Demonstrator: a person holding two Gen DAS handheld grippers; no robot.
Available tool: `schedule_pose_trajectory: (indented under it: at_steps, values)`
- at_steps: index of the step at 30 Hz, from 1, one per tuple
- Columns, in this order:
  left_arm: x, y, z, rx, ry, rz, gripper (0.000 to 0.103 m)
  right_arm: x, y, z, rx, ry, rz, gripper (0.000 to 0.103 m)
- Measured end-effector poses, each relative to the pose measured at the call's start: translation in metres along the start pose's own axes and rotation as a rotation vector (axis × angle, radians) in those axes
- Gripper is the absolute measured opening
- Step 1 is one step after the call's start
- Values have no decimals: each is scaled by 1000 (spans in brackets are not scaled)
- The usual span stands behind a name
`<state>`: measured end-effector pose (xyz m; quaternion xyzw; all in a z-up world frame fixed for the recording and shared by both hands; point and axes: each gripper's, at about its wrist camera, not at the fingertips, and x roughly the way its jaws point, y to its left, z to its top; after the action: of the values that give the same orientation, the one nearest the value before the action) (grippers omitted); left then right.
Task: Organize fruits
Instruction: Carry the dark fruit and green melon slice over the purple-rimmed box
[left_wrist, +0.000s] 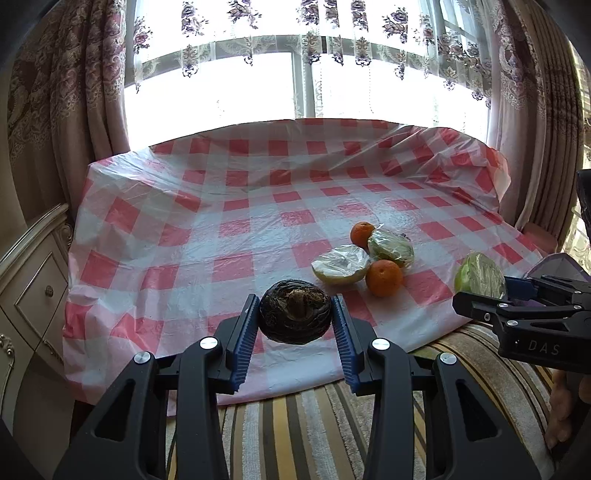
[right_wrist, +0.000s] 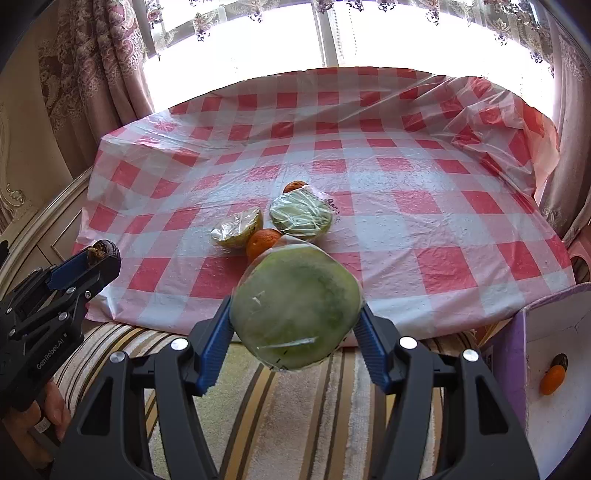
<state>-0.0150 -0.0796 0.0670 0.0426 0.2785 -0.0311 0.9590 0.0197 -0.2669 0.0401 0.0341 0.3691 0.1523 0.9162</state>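
Jaws of left gripper (left_wrist: 295, 325) clamp dark, possibly shrivelled fruit (left_wrist: 294, 316); right gripper (right_wrist: 295, 325) jaws clamp wrapped green melon half (right_wrist: 297, 308).

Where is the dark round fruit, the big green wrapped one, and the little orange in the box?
Dark round fruit (left_wrist: 295, 317): left wrist view, its middle, near the stem.
Big green wrapped fruit (right_wrist: 295, 310): right wrist view, its cut face.
Little orange (right_wrist: 553, 380): right wrist view, its peel.

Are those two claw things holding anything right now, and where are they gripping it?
Yes. The left gripper pinches a dark brown round fruit by its sides; the right gripper clamps a plastic-wrapped green fruit half across its sides.
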Motion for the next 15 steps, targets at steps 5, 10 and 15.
schedule_pose_trajectory:
  at_steps: [5,10,15]
  values:
    - [3,-22,8,34,-2,-55,38,-12,-18,-5,20,-3,-24,63]
    - [6,-42,15,75,-1,-94,38,-21,-40,-12,51,0,-53,63]
    - [7,-66,22,122,-4,-138,38,-31,-64,-21,84,7,-90,63]
